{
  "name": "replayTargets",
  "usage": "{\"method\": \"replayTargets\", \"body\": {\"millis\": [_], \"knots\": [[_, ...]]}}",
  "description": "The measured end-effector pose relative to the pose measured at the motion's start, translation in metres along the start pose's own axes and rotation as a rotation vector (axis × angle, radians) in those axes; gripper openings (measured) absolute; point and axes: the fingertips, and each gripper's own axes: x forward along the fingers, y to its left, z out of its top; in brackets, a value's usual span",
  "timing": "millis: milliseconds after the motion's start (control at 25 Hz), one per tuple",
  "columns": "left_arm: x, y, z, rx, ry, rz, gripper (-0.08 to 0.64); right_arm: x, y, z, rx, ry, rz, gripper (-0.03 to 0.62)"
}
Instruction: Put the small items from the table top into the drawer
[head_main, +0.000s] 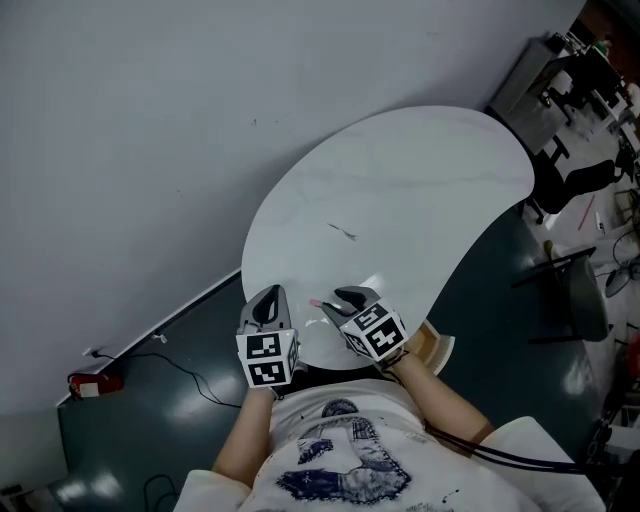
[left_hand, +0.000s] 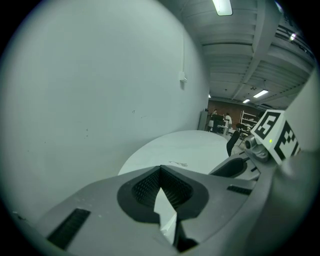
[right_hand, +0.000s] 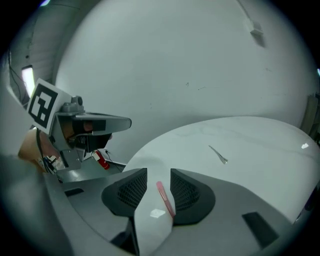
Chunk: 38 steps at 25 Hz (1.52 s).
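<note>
Down at the near edge of the white, kidney-shaped desk (head_main: 400, 180) we've got both tools side by side in front of the person. On the left side of that edge, the left gripper (left_hand: 160, 172) is closed up, with its ribbed black pads meeting at the tips. We can see nothing caught between them.

Just beside it, the right gripper (right_hand: 159, 181) has its jaws a narrow gap apart, and there's our item. A slim pink stick (right_hand: 166, 200) lies in that gap, running close along the pad on the right of the right gripper view. Whether pad and stick actually touch, we can't tell. From the head view the stick's end pokes out between the two grippers, over the desk's near edge.

Moving further in, near the middle of the desk, a thin silvery metal pin (head_main: 343, 232) lies on its own, well apart from both grippers.

Beyond the desk's left edge, a red fire extinguisher (head_main: 95, 382) sits on the dark floor by the grey wall. Out past the far right edge we spot a black office chair (head_main: 585, 182).
</note>
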Motion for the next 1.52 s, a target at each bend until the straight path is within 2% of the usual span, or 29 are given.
{"method": "replayTargets", "body": {"millis": [120, 360, 640, 1040, 1520], "knots": [[0.008, 0.000, -0.003, 0.003, 0.012, -0.006, 0.035, 0.015, 0.002, -0.018, -0.049, 0.063, 0.018, 0.147], [0.027, 0.007, -0.008, 0.008, 0.038, -0.019, 0.035, 0.039, -0.001, -0.041, -0.085, 0.160, 0.048, 0.147], [0.042, 0.016, -0.010, 0.013, 0.067, -0.049, 0.035, 0.057, -0.006, -0.057, -0.113, 0.258, 0.034, 0.146], [0.052, 0.022, -0.011, 0.028, 0.086, -0.088, 0.035, 0.067, -0.011, -0.075, -0.074, 0.324, -0.002, 0.121], [0.049, 0.036, -0.011, 0.007, 0.086, -0.073, 0.035, 0.071, -0.016, -0.076, -0.087, 0.393, -0.002, 0.064]]}}
